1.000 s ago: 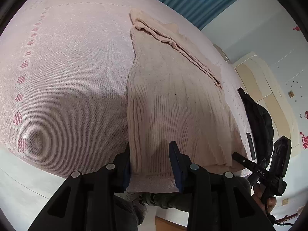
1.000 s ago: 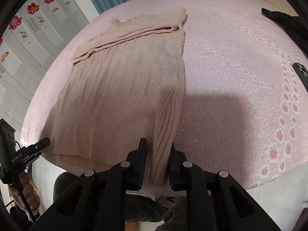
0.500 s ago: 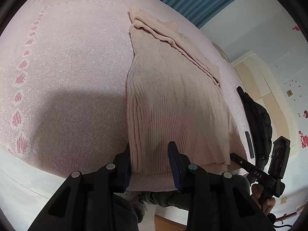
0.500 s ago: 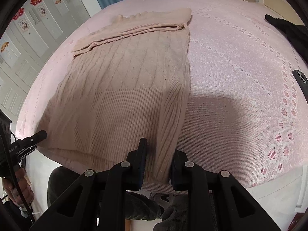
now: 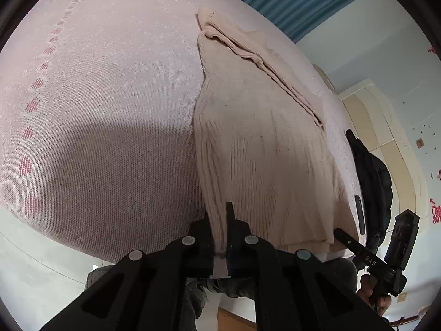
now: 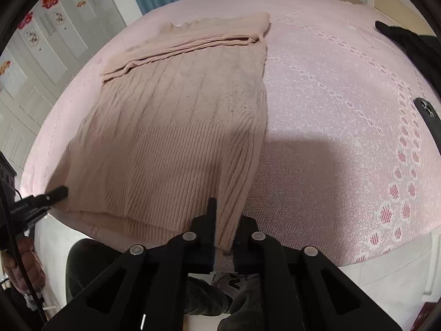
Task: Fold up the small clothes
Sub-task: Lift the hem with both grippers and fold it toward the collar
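The left gripper [image 5: 219,237] pinches the near-left hem corner of the beige knit sweater [image 5: 256,138], and the right gripper [image 6: 223,237] is closed on the opposite hem corner — both fingers squeezed onto ribbed fabric. The sweater lies flat on the pink bedspread [image 6: 330,96], sleeves folded across its far end, hem at the bed's near edge. A black garment [image 5: 372,171] sits beside it — apart from the knit.

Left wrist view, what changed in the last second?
The left tongs closed from open onto the near hem corner of the beige ribbed knit sweater. The right tongs held their pinch on the other hem corner. The sweater stayed flat on the pink bedspread.
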### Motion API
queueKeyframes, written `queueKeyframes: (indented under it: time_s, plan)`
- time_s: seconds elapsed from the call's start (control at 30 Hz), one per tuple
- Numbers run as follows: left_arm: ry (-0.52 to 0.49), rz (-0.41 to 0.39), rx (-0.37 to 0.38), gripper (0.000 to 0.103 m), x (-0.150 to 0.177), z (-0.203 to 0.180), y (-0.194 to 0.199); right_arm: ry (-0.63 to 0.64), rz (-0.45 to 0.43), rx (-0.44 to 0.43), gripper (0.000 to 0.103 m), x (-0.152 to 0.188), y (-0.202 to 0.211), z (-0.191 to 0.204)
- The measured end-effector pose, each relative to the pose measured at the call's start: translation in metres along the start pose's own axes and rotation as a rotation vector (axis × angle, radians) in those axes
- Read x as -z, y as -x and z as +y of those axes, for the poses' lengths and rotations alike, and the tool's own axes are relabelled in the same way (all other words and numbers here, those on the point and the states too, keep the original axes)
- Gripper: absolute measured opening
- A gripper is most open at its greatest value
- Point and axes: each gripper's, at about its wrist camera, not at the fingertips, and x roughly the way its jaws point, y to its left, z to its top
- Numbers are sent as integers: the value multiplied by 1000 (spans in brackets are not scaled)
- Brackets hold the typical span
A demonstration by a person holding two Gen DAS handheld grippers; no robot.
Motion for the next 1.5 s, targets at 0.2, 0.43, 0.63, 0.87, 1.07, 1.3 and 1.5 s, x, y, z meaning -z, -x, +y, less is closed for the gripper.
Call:
queueKeyframes:
  time_s: [0.2, 0.43, 0.63, 0.87, 1.07, 1.3, 1.5]
  plan:
    - [4, -71, 13, 6, -2, -5, 15, -50, -57, -50, 5, -1, 15, -7]
    - [-20, -158, 56, 6, -28, -28, 41, -160, -88, -153, 5, -7, 27, -18]
    - [-55, -242, 32, 6, -69, -63, 53, -200, -184, -216, 4, -41, 52, -17]
    - [-48, -311, -32, 6, -131, -89, 42, -255, -263, -233, 4, -119, 61, -17]
    - [-58, -353, -57, 6, -193, -104, 12, -283, -312, -255, 4, -185, 48, -18]
    - [-93, -368, -97, 6, -256, -111, -50, -312, -320, -243, 4, -248, -10, -23]
    - [-75, -340, -86, 7, -296, -100, -99, -338, -288, -216, 4, -288, -68, -35]
